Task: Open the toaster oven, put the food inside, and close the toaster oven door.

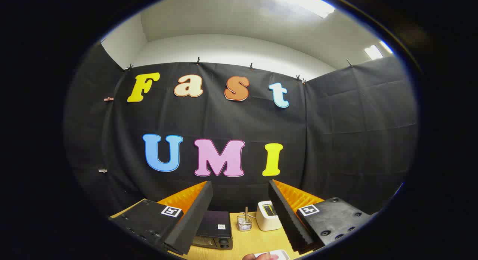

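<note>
**Claw held open above the worktop, toaster oven beyond the left finger**

The claw [239, 215] hangs high over a pale wooden worktop [257, 242], tilted so that most of what it faces is the dark cloth wall of the booth and the white ceiling above it. Its two fingers stand well apart with nothing between them, so the claw is open and grips nothing. Each finger carries a small square marker on its upper face.

The toaster oven [213, 230] sits on the worktop beyond the fingers, on the left side of the gap, with part of its body hidden behind the left finger [186, 219]. It is a dark box with a small white sticker on its top and two round knobs on the front near the lower right corner. Whether its door is open or shut cannot be told from this angle.

Just to the right of the oven stands a small clear holder [244, 222] with a thin stick upright in it. Next to that, partly behind the right finger [285, 215], is a small white box-shaped device [267, 216] with a light panel on top.

Nearer the camera, below the gap between the fingers, a person's fingertips [261, 256] rest at a white dish [280, 254] on the worktop. What lies in the dish is too cut off to tell.
</note>
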`<state>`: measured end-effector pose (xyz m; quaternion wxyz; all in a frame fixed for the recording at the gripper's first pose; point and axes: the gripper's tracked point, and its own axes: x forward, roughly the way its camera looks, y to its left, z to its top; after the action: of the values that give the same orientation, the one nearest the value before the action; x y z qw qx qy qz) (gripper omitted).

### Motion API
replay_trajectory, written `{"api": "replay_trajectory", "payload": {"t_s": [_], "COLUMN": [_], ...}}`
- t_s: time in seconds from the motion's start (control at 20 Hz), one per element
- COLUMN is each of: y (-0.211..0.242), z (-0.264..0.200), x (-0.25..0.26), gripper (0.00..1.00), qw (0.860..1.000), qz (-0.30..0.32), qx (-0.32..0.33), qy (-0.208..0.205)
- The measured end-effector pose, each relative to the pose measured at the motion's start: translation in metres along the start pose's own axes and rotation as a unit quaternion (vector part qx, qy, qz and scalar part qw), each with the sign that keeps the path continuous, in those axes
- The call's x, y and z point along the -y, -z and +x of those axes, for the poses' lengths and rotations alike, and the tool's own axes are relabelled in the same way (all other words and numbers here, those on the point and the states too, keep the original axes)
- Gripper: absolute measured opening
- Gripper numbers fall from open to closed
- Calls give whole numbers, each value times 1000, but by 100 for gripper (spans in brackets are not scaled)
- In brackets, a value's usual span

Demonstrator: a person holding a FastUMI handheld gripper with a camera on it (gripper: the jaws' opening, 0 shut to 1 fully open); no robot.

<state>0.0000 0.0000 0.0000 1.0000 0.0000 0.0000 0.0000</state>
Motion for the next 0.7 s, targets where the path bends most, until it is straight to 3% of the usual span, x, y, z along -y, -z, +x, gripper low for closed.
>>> {"api": "replay_trajectory", "payload": {"t_s": [0.7], "y": [6], "z": [3], "x": [-3], "gripper": [97], "qw": [1000], "qz": [-9], "qx": [-2], "qy": [1]}}
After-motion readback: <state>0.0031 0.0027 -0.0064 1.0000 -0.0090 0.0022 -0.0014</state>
